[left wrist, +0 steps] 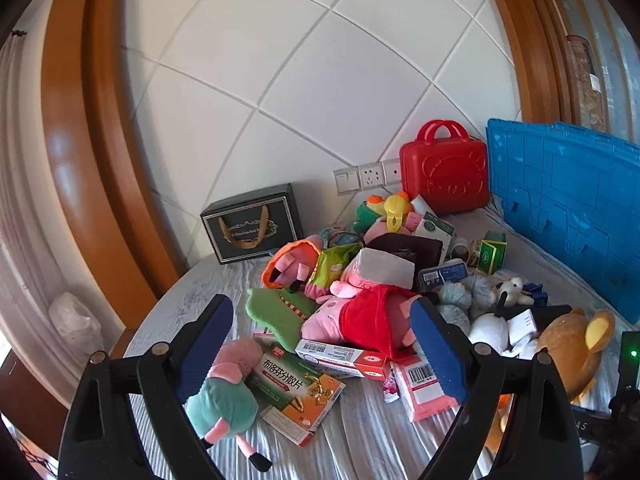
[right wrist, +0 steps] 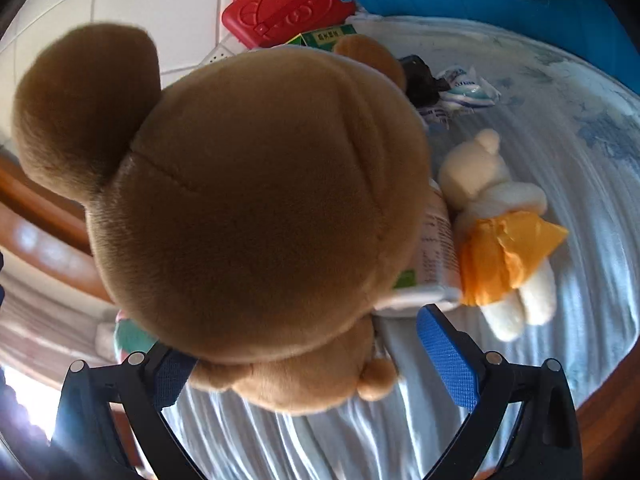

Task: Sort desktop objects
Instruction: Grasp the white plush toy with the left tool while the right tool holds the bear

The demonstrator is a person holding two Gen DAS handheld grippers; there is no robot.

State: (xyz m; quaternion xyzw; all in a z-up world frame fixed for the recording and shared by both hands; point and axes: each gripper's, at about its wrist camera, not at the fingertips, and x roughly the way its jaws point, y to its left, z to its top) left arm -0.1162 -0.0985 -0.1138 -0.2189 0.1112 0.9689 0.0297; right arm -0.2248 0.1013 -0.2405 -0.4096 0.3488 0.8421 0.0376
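In the left wrist view my left gripper is open above a heap of toys and boxes on the cloth-covered round table. Between its fingers lie a pink pig plush in a red dress, a green-and-orange medicine box and a red-and-white box. A small pig plush in teal lies by the left finger. The right wrist view is mostly filled by a brown bear plush. My right gripper stands open around its lower body. The right pad is clear of the bear, and the left pad is partly hidden under it.
A red case, a blue crate panel and a black gift box stand at the back by the wall. A cream bear plush with orange cloth and a white printed box lie right of the brown bear. A pink packet lies near the left gripper's right finger.
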